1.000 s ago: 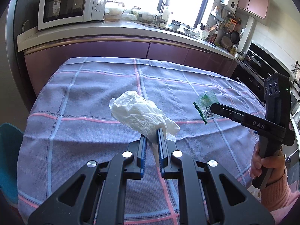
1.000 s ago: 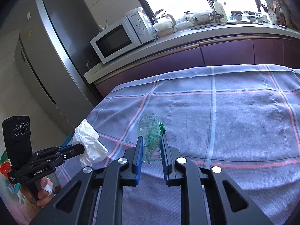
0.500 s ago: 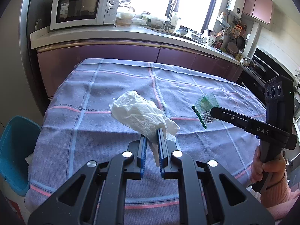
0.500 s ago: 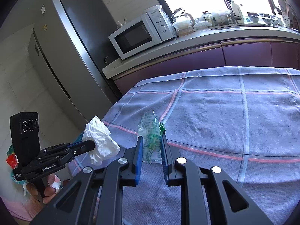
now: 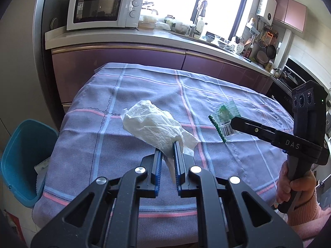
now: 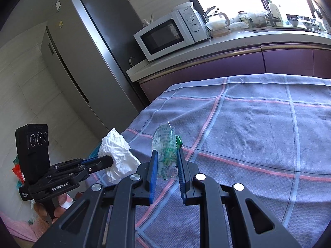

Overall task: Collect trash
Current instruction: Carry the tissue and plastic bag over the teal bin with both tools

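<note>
- Tabletop (image 5: 238, 165), taken as landmark: covered by a lavender cloth with pink and pale blue check lines; it stands in front of a purple-fronted kitchen counter (image 5: 124, 39).
- Left gripper (image 5: 167, 150): black frame, blue-lined fingers (image 5: 157, 161) closed on a crumpled white paper towel (image 5: 153, 124); the towel is held up above the near left part of the tabletop, one loose tail hanging down between the fingers; in the right wrist view the same gripper (image 6: 112, 161) and towel (image 6: 118, 155) show at the tabletop's left edge.
- Right gripper (image 6: 166, 155): black frame, blue-lined fingers (image 6: 152, 165) closed on a clear plastic wrapper (image 6: 165, 144) with green print and a green toothed strip along one side; held above the tabletop's middle; in the left wrist view the wrapper (image 5: 225, 117) sits at the tip of that gripper (image 5: 232, 122), barcode visible.
- Right hand (image 5: 295, 186): wraps the gripper handle beside the tabletop's right edge; pink sleeve at the wrist.
- Blue bin (image 5: 22, 157): open-topped, on the floor just off the tabletop's left edge.
- Microwave (image 5: 103, 8): white, on the counter beyond the tabletop's far left corner.
- Refrigerator (image 6: 86, 47): grey, tall, left of the counter, beyond the tabletop.
</note>
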`<state>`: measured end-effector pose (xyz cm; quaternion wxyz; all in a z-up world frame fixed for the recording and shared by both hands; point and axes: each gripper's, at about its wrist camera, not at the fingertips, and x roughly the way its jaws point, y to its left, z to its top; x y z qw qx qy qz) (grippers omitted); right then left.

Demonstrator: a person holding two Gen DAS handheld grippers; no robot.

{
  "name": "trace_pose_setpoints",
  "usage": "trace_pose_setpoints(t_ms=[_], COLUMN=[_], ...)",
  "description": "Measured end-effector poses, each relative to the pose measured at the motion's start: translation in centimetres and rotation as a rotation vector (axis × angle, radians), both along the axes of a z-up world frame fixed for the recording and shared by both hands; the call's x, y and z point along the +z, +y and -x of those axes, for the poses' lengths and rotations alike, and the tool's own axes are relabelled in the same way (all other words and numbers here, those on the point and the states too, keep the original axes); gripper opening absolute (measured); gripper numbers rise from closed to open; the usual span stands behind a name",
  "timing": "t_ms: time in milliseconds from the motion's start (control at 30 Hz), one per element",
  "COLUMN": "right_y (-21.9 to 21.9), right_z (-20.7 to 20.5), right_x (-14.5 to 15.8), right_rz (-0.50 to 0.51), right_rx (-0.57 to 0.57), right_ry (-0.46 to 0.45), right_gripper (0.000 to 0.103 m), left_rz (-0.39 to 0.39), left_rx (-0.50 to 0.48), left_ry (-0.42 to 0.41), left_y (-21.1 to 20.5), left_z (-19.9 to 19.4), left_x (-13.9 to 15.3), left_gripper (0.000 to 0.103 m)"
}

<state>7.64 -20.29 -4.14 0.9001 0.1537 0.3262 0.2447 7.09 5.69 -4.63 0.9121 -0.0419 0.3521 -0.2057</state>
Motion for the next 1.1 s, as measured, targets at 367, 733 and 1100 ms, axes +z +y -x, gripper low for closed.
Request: trace_pose_setpoints(t_ms=[367,733,1100], right_y=[1.9,3.4,5.3], right_z=[0.0,-0.3,-1.0], right_x=[0.4,0.5,0.3], right_rz=[-0.008,-0.017,-0.021], right_rx=[0.043,0.081,0.129], right_ry=[-0.002,0.004,0.007], right_gripper=[0.017,0.017,0.017], left_rz=[0.006,0.011,0.008], left_rx=[0.027,0.053,0.082], left_ry=[-0.005,-0.006,-0.007], left_y=[1.4,2.6,3.6], left_z=[0.9,1.6,1.8], left_x=[0.4,0.7,0.6], left_gripper=[0.012,0.012,0.012])
